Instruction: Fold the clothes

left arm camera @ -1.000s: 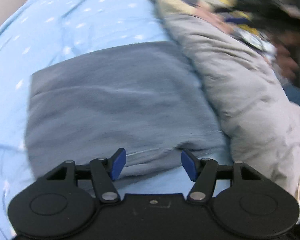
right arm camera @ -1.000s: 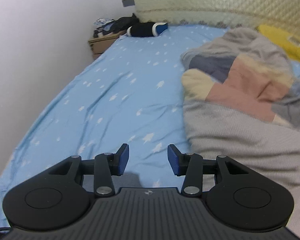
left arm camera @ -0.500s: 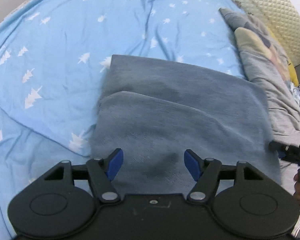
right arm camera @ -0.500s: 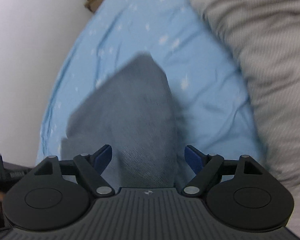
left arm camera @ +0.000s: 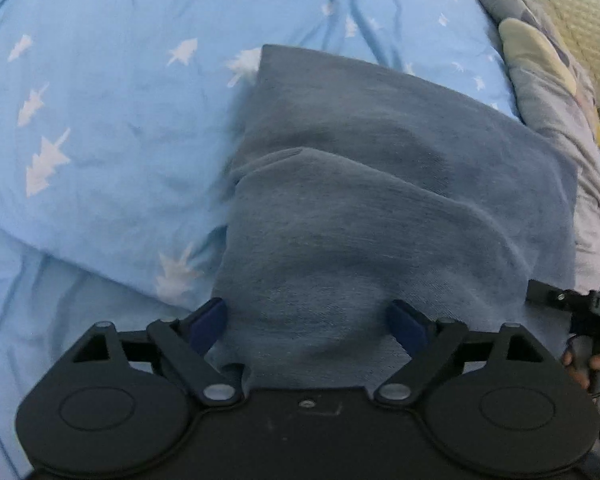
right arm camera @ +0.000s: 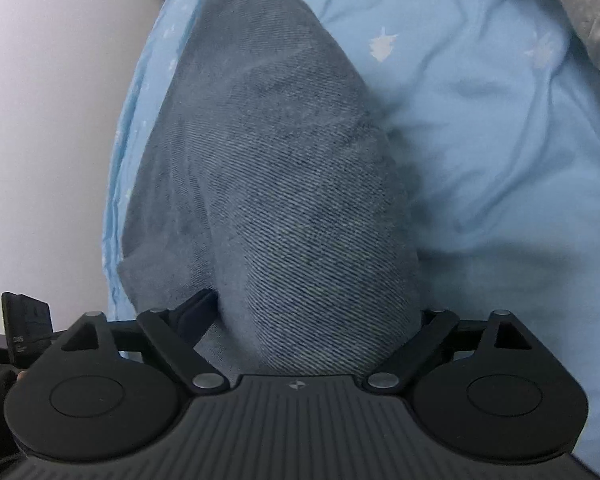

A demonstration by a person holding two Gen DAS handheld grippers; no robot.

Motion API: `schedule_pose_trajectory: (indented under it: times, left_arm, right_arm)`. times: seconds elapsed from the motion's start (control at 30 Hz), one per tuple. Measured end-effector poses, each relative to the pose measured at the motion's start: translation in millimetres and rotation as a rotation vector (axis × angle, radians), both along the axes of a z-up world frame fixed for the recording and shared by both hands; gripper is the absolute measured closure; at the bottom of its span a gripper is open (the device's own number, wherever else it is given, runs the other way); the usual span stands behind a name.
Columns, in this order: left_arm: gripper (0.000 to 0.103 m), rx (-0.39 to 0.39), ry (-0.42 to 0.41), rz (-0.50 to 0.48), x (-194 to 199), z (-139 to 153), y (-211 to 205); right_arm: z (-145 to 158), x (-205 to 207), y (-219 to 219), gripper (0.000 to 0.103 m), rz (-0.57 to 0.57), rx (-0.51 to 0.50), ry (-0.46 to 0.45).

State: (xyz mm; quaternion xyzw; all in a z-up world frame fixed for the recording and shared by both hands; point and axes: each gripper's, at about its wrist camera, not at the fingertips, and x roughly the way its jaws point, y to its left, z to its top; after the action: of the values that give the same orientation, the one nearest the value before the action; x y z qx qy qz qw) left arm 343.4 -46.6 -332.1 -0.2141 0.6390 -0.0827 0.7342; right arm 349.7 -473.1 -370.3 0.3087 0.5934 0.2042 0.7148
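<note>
Grey garment (right arm camera: 284, 184) hides R gripper (right arm camera: 320, 320) fingertips.

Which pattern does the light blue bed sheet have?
The bed sheet shows small white tree-like shapes scattered on light blue, clearest in the left wrist view.

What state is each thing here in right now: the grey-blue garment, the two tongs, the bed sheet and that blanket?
Grey-blue garment: partly folded, one layer lapped over another, lying on the bed.
Left tongs: open, garment edge between the fingers.
Right tongs: open, cloth filling the gap.
Blue bed sheet: spread out, wrinkled.
Grey blanket: bunched beside the garment.
</note>
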Motion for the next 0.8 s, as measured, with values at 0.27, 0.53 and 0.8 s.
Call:
schedule_pose_trajectory:
  times: [0.27, 0.53, 0.8]
  left_arm:
    - [0.022, -0.091, 0.037, 0.043, -12.4, -7.5, -1.3]
    - [0.081, -0.011, -0.039, 0.054, -22.7, 23.3, -8.9]
    - [0.087, -0.039, -0.166, 0.06, -45.9, 97.5, -2.8]
  right_arm:
    - [13.3, -10.8, -1.2, 0.049, -0.01, -0.022, -0.013]
    - [48.9, -32.5, -2.8, 0.08, -0.031, -0.013, -0.066]
    - [103.9, -72.7, -7.0, 0.082, -0.067, -0.001, -0.166]
